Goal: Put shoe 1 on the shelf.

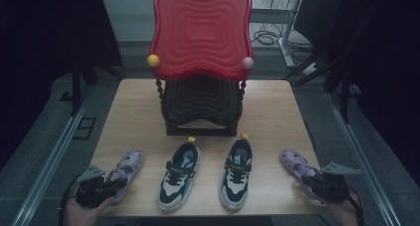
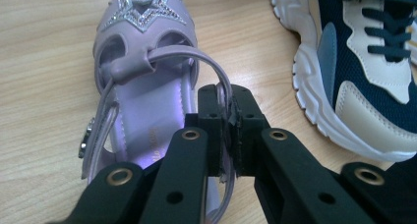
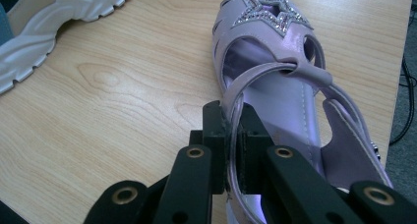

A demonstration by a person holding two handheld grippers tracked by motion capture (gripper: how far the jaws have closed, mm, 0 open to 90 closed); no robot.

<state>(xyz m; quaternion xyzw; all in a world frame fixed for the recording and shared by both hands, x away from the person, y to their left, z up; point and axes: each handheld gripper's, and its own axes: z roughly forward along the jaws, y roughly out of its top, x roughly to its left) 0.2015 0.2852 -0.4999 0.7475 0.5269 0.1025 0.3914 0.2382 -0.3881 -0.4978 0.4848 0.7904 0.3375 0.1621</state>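
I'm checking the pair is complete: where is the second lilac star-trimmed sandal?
In the high view the second lilac star-trimmed sandal lies at the wooden table's right front edge, right of the navy-and-white sneakers, its strap pinched in the right tongs.

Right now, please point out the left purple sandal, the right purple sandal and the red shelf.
left purple sandal (image 2: 142, 10), left gripper view, star on toe.
right purple sandal (image 3: 268, 10), right gripper view, star on toe.
red shelf (image 1: 200, 32), high view, top tray's middle.
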